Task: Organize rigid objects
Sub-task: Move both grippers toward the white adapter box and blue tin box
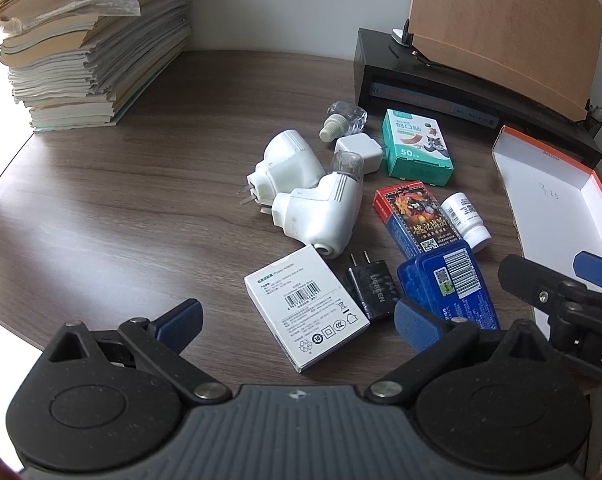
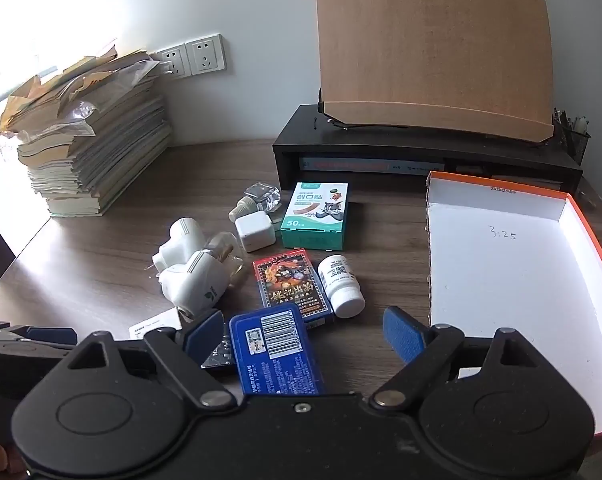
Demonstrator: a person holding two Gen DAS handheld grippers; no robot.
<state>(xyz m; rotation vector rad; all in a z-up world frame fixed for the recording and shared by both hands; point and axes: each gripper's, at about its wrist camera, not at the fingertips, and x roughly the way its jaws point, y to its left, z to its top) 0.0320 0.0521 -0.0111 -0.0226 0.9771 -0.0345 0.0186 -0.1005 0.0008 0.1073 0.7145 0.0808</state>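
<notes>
The blue tin [image 2: 275, 354] lies on the counter [image 2: 101, 280] between the right claw [image 2: 305, 334]'s spread fingers, long axis running along them. The left claw [image 1: 297, 320], also spread, hovers beside it, holding nothing.

White wall [image 2: 261, 8], wood-grain desk [image 1: 121, 208]

— Anything readable on that desk?
— The black plug [image 1: 370, 287] says "UGREEN" on its side. The white carton [image 1: 306, 307] is headed "Power Adapter" above a barcode.
— And the green packet?
— The green box [image 2: 316, 216] shows "50" beside a cartoon cat. Inside the white tray [image 2: 501, 280] someone has handwritten "3:25".
— The rest?
— The red card box [image 2: 291, 284], blue case [image 2: 275, 350] and white bottle [image 2: 339, 284] carry print or codes too small to read.
</notes>
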